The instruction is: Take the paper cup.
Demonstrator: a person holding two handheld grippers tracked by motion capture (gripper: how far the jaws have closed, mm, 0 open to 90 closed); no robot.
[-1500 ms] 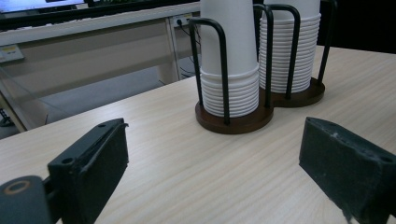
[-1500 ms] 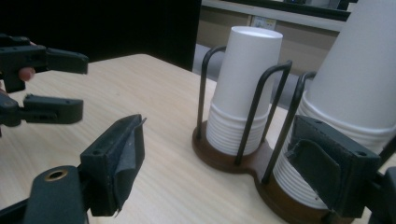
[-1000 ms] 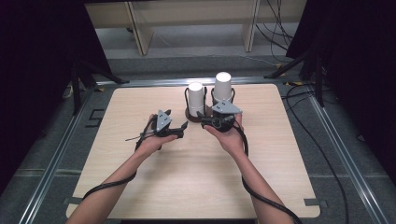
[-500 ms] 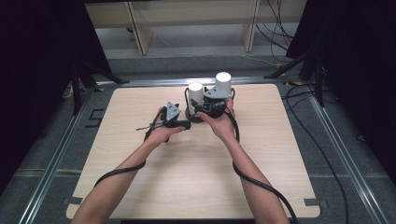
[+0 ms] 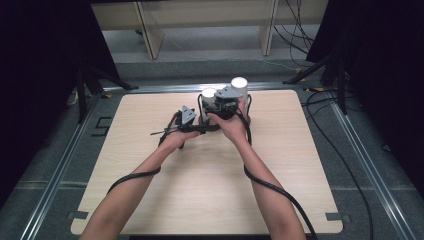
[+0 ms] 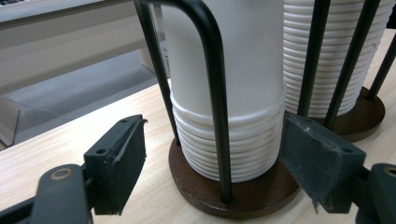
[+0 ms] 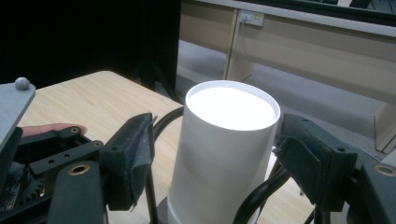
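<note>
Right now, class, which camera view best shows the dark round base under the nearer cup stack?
The left gripper view: the base sits close and sharp beneath the cup stack, with a black rod set into it. In the high view the hands cover it; the right gripper view shows the stack's top instead.

High view sits above the person's side, looks fwd and down over the whole worktop (image 5: 150,200), far off. Left gripper view rides low, just above the worktop, v. close to the base of the near white cup stack (image 6: 233,93) in its black wire holder (image 6: 212,93). Right gripper view sits higher, looks down at a slant on that stack's open top (image 7: 231,107), close too. All 3 share the stack, the 2 gripper views from different heights
</note>
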